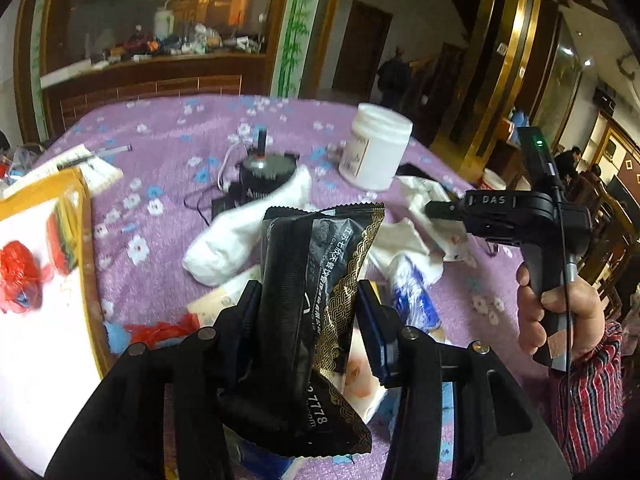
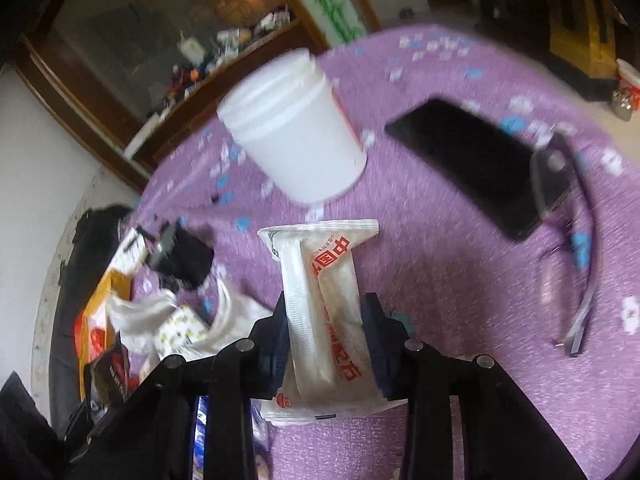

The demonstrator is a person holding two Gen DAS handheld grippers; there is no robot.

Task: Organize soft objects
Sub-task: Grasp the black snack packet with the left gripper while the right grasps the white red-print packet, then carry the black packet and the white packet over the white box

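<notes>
In the left wrist view, my left gripper (image 1: 310,292) is shut on a black packet with a gold pattern (image 1: 304,248), which stands upright between the pads above the purple flowered tablecloth (image 1: 160,148). In the right wrist view, my right gripper (image 2: 326,304) is shut on a white packet with red characters (image 2: 320,268). The left view also shows the right gripper (image 1: 438,210) at the right, held by a hand (image 1: 560,312). Below the black packet lie a white sock (image 1: 236,236), a blue and white packet (image 1: 412,296) and other soft packs.
A white plastic jar (image 1: 376,144) (image 2: 296,132) stands mid-table. A black phone (image 2: 472,160) and glasses (image 2: 572,248) lie to the right. A black round device with a cable (image 1: 266,172) sits behind the sock. A yellow-edged white sheet (image 1: 44,320) with red plastic (image 1: 16,276) is at the left.
</notes>
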